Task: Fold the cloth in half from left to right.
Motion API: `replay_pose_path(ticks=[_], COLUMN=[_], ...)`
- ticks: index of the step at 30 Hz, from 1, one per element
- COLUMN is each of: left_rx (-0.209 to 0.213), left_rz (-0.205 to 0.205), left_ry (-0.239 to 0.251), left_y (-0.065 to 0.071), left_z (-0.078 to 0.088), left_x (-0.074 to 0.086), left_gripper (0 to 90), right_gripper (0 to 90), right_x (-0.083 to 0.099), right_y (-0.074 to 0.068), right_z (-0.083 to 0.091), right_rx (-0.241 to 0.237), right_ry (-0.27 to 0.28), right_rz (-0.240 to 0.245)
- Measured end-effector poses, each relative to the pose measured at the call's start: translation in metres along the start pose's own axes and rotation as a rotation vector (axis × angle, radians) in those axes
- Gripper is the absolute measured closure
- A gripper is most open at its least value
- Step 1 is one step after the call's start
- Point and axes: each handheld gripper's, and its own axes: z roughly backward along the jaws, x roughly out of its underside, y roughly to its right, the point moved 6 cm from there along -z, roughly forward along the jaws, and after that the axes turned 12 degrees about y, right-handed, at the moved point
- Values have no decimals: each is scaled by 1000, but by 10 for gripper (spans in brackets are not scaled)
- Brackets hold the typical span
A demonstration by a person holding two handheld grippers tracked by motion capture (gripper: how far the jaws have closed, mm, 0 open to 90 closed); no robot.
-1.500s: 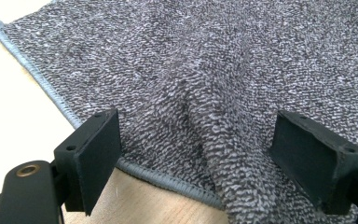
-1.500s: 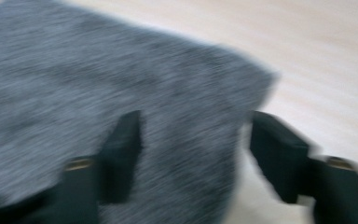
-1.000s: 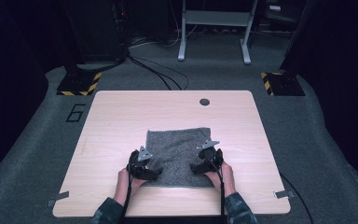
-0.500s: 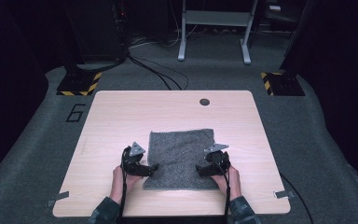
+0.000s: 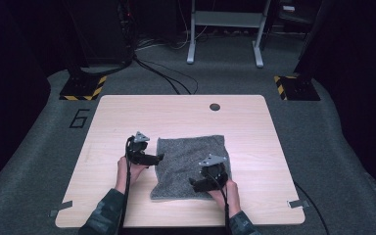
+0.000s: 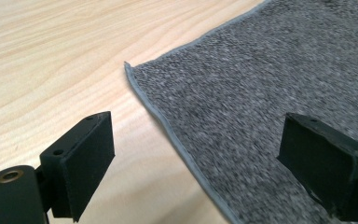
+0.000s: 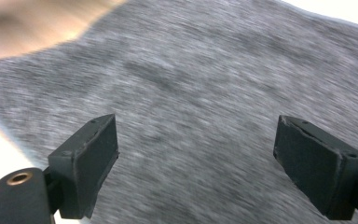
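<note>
A grey cloth (image 5: 191, 156) lies flat on the middle of the wooden table (image 5: 127, 117). My left gripper (image 5: 157, 158) hovers at the cloth's left edge and points right, jaws open. In the left gripper view the hemmed edge of the cloth (image 6: 242, 107) runs between the open jaws of the left gripper (image 6: 200, 154), its corner farther off. My right gripper (image 5: 194, 184) is over the cloth's near right part, angled to the left, jaws open. The right gripper view is blurred, with grey cloth (image 7: 191, 93) under the open right gripper (image 7: 196, 163). Nothing is gripped.
A dark round hole (image 5: 215, 106) sits near the table's far edge. Strips of tape (image 5: 60, 210) mark the near corners. On the floor are a painted "6" (image 5: 80, 117), hazard-striped bases (image 5: 83, 88), cables (image 5: 166, 73) and a metal frame (image 5: 225, 29).
Both hands left the cloth's near edge. The left gripper went out to the left edge and then farther up along it. The right gripper swung out right, then back in over the near right part.
</note>
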Motion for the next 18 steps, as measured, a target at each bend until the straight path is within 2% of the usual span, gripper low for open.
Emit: replay_pose_path(ticks=[1, 4, 5, 7, 9, 12, 15, 18], left_rx=[-11, -12, -19, -23, -26, -24, -39, -46], left_rz=[-18, -8, -2, -12, 6, 29, 18, 19], left_ry=[-12, -31, -30, -39, -37, -43, -56, -62], left_y=[-4, -9, -10, -15, -18, -21, -24, -26], left_z=[-4, -12, -14, -19, -24, -33, -40, -47], left_x=[-1, -2, -3, -4, -4, -3, -2, 0], left_gripper=[103, 115, 118, 136, 143, 152, 181, 218], right_gripper=[133, 139, 145, 153, 167, 187, 221, 238], right_x=[-2, -9, -11, -13, -15, -18, -22, -27], right_y=[-6, -24, -30, -43, -57, -69, -86, -103], right_z=[-2, -7, -10, -13, -17, -22, -27, -30], right_rx=[-11, -48, -59, -81, -100, -124, -158, -204], right_ry=[1, 15, 20, 4, 0, 9, 2, 40], right_rz=[10, 20, 41, 51, 75, 108, 121, 157])
